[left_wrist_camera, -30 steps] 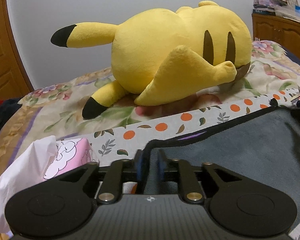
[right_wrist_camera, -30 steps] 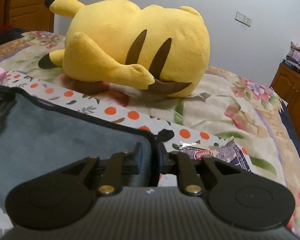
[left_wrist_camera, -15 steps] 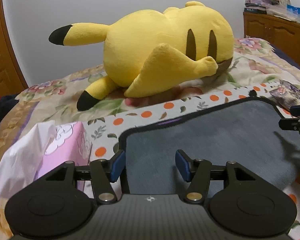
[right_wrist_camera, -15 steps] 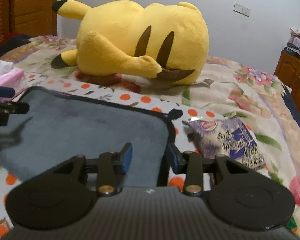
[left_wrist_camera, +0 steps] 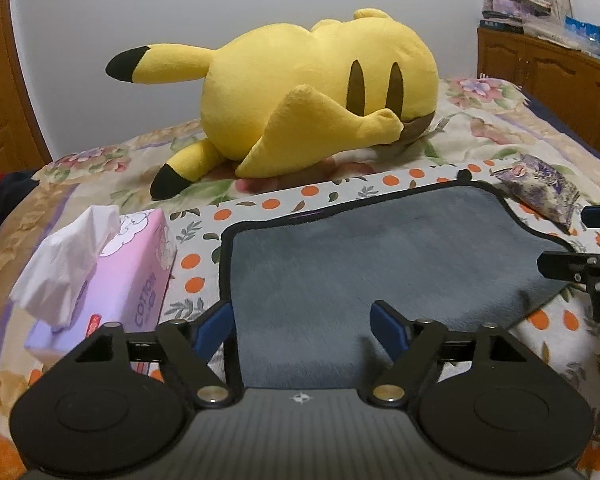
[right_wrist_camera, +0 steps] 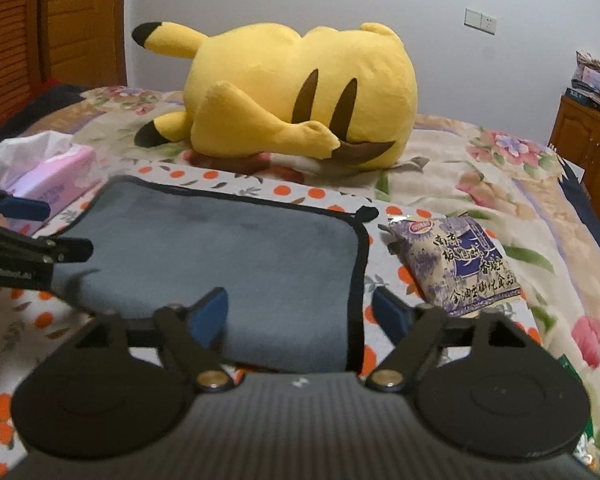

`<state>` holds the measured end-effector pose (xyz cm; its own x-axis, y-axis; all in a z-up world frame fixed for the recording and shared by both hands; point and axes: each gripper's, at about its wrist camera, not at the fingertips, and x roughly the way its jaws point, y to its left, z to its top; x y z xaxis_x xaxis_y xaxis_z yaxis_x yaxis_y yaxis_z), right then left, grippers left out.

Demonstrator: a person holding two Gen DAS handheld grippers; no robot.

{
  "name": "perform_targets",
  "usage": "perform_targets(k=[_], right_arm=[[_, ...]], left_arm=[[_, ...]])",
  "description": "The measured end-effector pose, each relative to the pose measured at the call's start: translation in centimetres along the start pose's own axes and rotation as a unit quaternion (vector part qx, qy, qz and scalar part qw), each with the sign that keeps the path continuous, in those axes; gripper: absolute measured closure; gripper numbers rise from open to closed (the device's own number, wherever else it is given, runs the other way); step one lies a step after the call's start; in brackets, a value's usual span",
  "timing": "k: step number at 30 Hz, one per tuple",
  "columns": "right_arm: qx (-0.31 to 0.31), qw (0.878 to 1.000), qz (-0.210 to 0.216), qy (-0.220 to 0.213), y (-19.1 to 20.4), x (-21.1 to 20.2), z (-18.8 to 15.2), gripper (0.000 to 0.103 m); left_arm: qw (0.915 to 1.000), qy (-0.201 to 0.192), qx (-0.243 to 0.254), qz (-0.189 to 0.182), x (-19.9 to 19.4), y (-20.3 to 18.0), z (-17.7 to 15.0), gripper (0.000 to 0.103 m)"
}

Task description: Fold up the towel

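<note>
A grey towel (left_wrist_camera: 372, 256) with a black border lies folded flat on the orange-dotted cloth (left_wrist_camera: 260, 204) on the bed; it also shows in the right wrist view (right_wrist_camera: 220, 248). My left gripper (left_wrist_camera: 302, 326) is open and empty, above the towel's near left edge. My right gripper (right_wrist_camera: 300, 314) is open and empty, above the towel's near right edge. Each gripper shows at the side of the other's view.
A big yellow plush toy (left_wrist_camera: 300, 96) lies behind the towel. A pink tissue box (left_wrist_camera: 112, 264) stands to the left. A purple snack bag (right_wrist_camera: 456, 264) lies to the right. A wooden cabinet (left_wrist_camera: 548, 76) stands at the far right.
Both grippers were shut on the towel's corners; they have opened, let go and drawn back. The towel now lies flat.
</note>
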<state>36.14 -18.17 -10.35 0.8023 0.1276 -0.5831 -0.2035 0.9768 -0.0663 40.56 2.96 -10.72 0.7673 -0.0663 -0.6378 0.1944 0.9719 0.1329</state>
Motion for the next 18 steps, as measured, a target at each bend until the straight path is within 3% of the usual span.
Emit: perform_targets(k=[10,18], right_arm=[[0.0,1.0,0.004,-0.007,0.3,-2.8,-0.7,0.003],[-0.007,1.0,0.007,-0.005,0.6,-4.6,-1.2,0.0]], left_arm=[[0.9998,-0.019,-0.006,0.01,-3.4,-0.3,-0.9,0.0],[0.9996,-0.026,-0.012,0.002,-5.3,-0.9,-1.8,0.0]])
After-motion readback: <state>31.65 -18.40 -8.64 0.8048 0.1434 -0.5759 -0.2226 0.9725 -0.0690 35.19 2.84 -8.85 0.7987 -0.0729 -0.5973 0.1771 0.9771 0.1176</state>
